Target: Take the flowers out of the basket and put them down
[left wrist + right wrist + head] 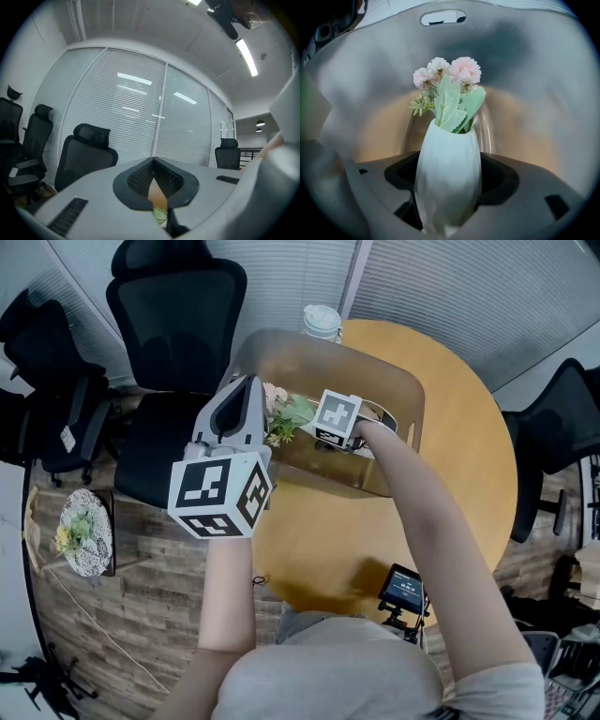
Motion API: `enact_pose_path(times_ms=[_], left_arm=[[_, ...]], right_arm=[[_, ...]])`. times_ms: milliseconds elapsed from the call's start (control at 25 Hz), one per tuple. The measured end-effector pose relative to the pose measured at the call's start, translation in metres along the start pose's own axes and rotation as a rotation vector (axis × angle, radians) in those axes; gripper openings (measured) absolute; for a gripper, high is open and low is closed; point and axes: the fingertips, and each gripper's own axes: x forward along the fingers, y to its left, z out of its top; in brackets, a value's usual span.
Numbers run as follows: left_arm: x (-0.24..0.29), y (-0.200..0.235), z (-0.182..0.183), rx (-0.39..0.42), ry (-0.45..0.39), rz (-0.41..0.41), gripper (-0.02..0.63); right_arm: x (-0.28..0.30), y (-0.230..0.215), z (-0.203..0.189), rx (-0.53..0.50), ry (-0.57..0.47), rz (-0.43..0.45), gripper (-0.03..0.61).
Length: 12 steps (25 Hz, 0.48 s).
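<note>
A translucent grey basket stands on the round wooden table. Inside it my right gripper points steeply down, shut on a white vase that holds pink flowers with green leaves. In the head view the flowers show at the basket's left side. The basket's wall with its handle slot rises behind them. My left gripper is held level above the basket's left rim. Its jaws meet at the tips with nothing between them.
A cup with a white lid stands behind the basket. A phone on a small tripod sits at the table's near edge. Black office chairs stand to the left and right. A patterned dish with flowers lies at the far left.
</note>
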Motion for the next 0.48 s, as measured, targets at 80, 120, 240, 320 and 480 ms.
enact_pose_path(times_ms=[80, 120, 240, 320, 480], left_arm=[[-0.001, -0.003, 0.002, 0.003, -0.004, -0.002, 0.003], [-0.003, -0.005, 0.003, 0.005, -0.005, -0.003, 0.003], [-0.007, -0.01, 0.006, 0.011, -0.009, -0.004, 0.003], [-0.009, -0.013, 0.009, 0.016, -0.012, -0.004, 0.003], [-0.013, -0.019, 0.01, 0.025, -0.012, -0.007, 0.003]], right_arm=[[-0.006, -0.001, 0.001, 0.003, -0.024, -0.01, 0.374], [-0.009, -0.001, 0.002, 0.007, -0.039, -0.015, 0.374], [-0.018, -0.001, 0.006, 0.017, -0.078, -0.032, 0.374], [-0.024, -0.002, 0.007, 0.019, -0.093, -0.041, 0.374], [-0.033, 0.001, 0.009, 0.027, -0.116, -0.049, 0.374]])
